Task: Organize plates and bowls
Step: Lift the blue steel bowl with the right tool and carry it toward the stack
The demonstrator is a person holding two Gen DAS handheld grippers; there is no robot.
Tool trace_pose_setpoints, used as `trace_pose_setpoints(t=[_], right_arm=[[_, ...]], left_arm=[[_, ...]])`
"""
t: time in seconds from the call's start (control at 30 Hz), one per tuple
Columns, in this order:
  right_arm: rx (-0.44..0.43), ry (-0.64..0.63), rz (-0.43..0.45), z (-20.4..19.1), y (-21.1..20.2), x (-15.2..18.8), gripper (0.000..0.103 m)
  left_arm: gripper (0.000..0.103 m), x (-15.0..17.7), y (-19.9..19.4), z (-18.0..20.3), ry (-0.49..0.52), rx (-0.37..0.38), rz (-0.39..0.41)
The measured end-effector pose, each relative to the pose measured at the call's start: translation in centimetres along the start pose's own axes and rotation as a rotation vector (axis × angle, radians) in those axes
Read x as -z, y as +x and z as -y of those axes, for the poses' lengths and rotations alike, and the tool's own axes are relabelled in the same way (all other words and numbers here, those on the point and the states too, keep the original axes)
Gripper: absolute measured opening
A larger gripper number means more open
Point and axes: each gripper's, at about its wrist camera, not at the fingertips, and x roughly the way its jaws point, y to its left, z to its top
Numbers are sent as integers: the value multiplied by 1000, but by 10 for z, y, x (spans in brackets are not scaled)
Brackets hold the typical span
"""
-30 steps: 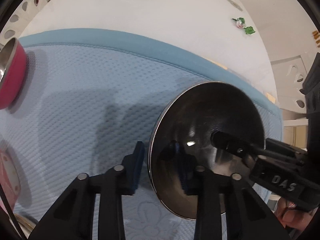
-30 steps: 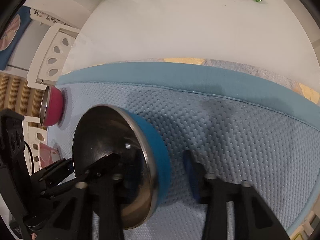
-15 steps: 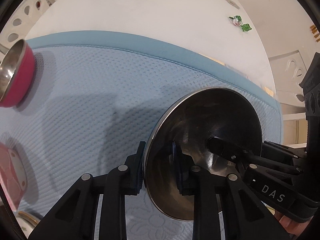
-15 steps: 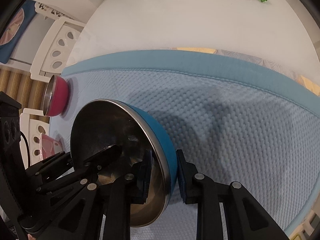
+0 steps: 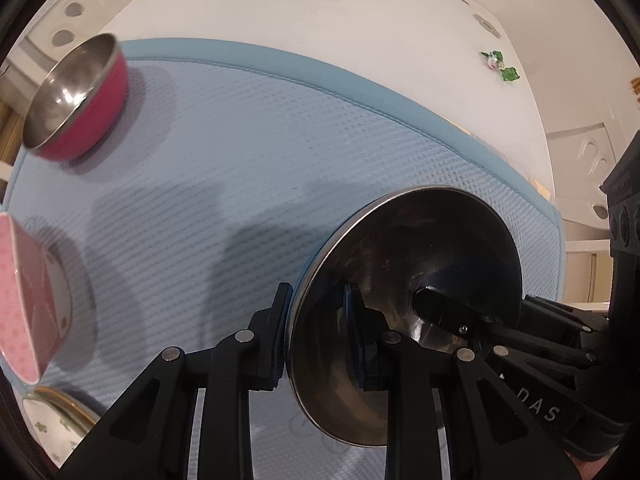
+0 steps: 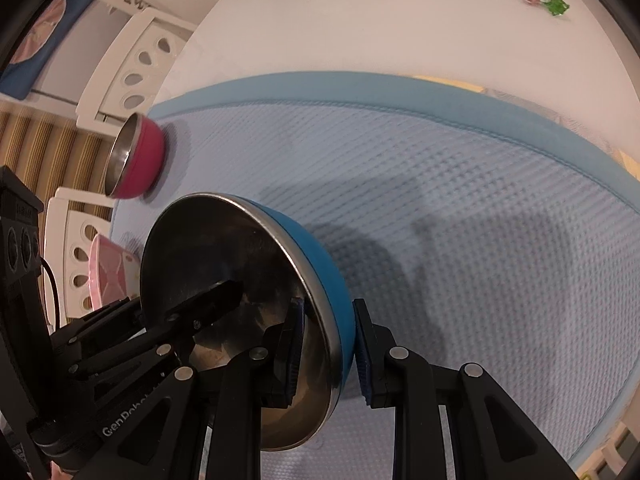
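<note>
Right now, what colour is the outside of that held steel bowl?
Blue outside, on the bowl; the right wrist view shows it best.

Counted around the blue mat (image 5: 248,184): two steel bowls, one blue-sided bowl (image 6: 320,264) above the mat, one magenta bowl (image 5: 76,96) at its far left corner. One pink dish (image 5: 24,292) on its left edge. One gold-rimmed plate (image 5: 52,424) at its near left corner. Two grippers. One green-wrapped sweet (image 5: 500,65) beyond the mat.
</note>
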Motion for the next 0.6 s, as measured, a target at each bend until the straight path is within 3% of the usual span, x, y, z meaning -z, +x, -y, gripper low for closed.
trace_pose_setpoints(t=[0.6], right_arm=[[31, -45, -9, -50, -10, 23, 23]], left_arm=[[25, 28, -32, -17, -18, -1, 22]])
